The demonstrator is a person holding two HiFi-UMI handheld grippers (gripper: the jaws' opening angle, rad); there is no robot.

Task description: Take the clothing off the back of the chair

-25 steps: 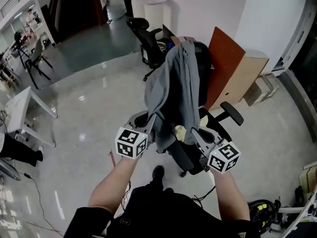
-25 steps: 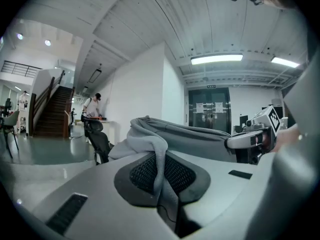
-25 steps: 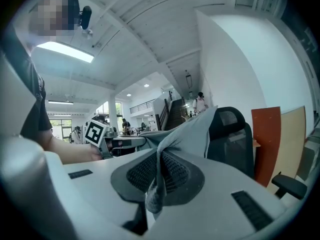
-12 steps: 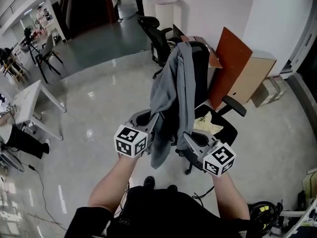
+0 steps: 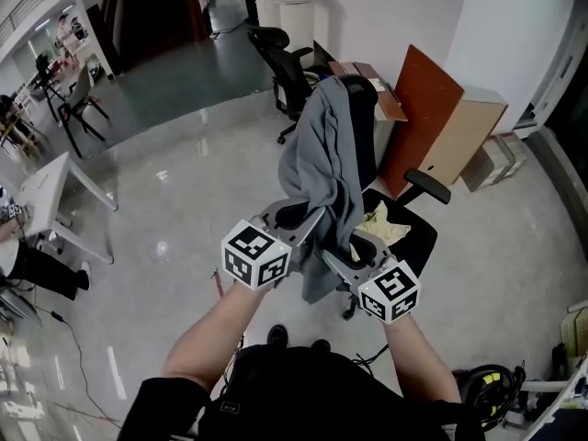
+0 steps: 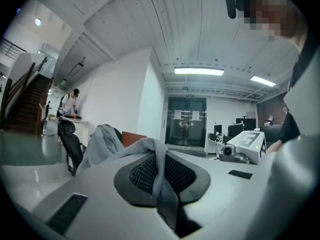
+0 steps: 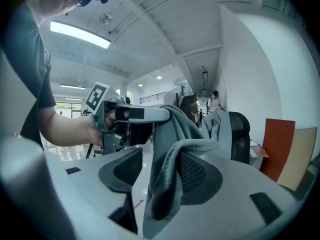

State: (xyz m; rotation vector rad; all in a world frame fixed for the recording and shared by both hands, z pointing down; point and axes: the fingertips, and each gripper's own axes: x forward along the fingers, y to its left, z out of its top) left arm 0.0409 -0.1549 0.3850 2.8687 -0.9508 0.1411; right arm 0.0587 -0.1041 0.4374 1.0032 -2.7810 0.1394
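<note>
By the chair [image 5: 410, 230], the right gripper [image 5: 340, 248] just opened, clothing [image 5: 323, 150] loose between its jaws; only the left gripper [image 5: 308, 220] pinches it, not off yet.

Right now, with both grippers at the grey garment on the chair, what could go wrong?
1. The right gripper's jaws have just been opening. The grey garment hangs loose between them, so only the left gripper, shut on a fold, holds it. The fold may slip out.
2. The garment's top is draped over the chair back, so a hard pull could roll or tip the chair.
</note>
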